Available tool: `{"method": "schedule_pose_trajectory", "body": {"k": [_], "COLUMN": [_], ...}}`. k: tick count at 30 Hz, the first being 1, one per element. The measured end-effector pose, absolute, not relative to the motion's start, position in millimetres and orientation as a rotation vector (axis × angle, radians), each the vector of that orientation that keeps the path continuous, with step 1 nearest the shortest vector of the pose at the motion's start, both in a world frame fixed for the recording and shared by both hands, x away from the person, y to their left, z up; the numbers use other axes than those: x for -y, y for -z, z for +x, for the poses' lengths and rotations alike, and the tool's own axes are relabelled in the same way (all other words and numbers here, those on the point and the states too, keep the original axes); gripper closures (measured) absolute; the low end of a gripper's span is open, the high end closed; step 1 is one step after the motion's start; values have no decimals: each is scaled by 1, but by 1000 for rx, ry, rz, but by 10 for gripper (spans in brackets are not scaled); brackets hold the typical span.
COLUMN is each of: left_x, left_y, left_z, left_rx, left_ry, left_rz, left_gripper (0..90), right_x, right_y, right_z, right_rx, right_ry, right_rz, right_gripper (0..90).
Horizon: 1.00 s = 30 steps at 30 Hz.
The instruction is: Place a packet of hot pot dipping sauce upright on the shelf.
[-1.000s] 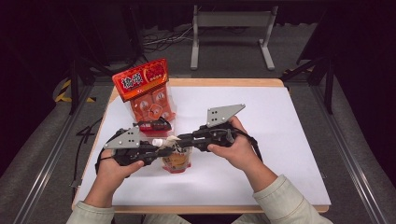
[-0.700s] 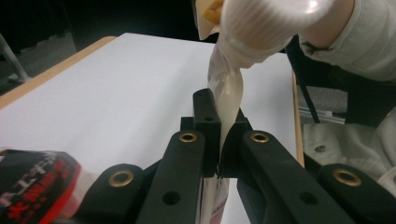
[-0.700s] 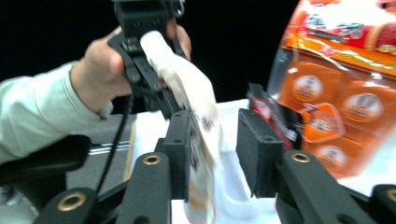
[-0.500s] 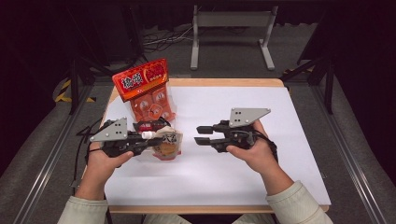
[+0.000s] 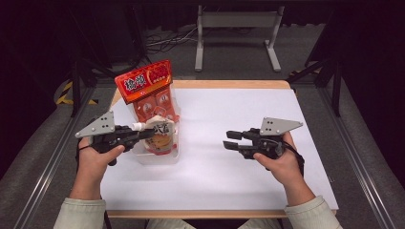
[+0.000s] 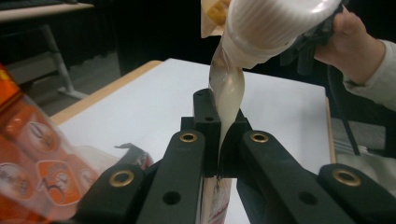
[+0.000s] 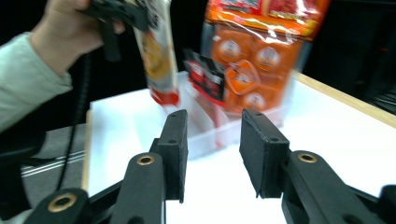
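Two grippers working | left gripper (image 5: pixel 143 134) pinching spouted pouch (image 5: pixel 160 133) over clear bin (image 5: pixel 157 157) | right gripper (image 5: pixel 232 139) hanging released | thin neck pinch risking slipping

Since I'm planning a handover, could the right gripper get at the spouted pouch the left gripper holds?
Probably yes. The right gripper is open, with bare white table between it and the spouted pouch, which the left gripper holds over the clear bin.
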<state>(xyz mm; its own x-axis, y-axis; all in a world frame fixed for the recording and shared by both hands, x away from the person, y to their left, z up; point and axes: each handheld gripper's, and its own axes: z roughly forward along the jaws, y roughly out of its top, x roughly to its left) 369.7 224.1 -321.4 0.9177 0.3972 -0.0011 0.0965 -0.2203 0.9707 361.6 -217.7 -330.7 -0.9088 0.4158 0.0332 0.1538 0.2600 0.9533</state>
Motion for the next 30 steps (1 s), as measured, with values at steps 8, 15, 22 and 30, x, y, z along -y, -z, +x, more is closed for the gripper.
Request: {"method": "schedule_pose_trajectory", "body": {"k": [8, 15, 22, 30], "left_x": [-230, -232, -235, -237], "left_y": [325, 333, 337, 348], "left_z": [371, 372, 371, 372], "left_rx": [-433, -478, -496, -531], "left_ry": [-353, -356, -361, -354], "left_rz": [1782, 1798, 1796, 1791], "left_gripper": [894, 895, 895, 895], "right_x": [244, 251, 262, 271], "right_y": [329, 334, 339, 344], "right_z": [361, 361, 360, 358], "right_rx": [-2206, -2184, -2122, -2035], "right_ry": [-1628, -1496, -1464, -1411], "right_rz": [607, 626, 702, 752], "right_gripper": [577, 523, 444, 344]}}
